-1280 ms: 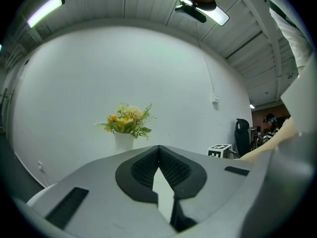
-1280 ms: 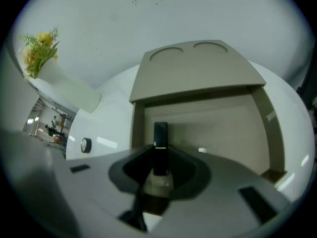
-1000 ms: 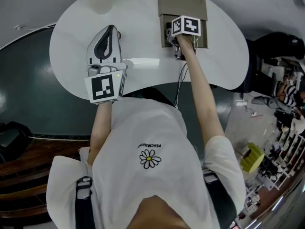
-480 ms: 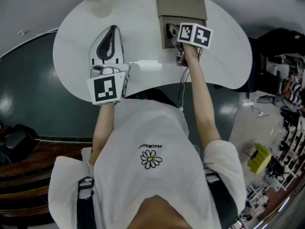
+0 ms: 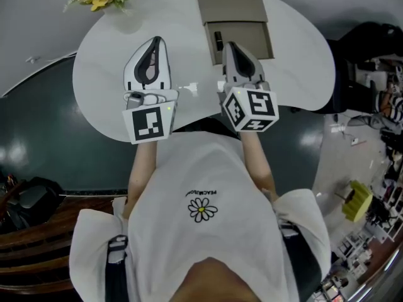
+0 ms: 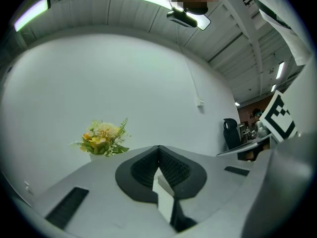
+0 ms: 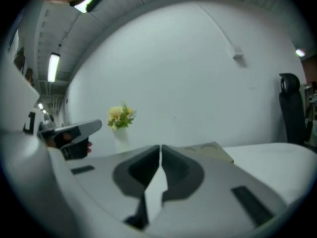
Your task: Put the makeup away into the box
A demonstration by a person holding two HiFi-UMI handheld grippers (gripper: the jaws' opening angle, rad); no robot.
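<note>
Beige box (image 5: 232,4) far on white table (image 5: 101,74); we hold left gripper (image 5: 153,41) and right gripper (image 5: 229,44), jaws together, empty

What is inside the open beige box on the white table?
One slim dark item lies at the left side of the box. The right gripper covers the middle, so anything beneath it is hidden.

The right claw (image 5: 229,46) hides part of the box (image 5: 232,5), its contents indistinct.
</note>
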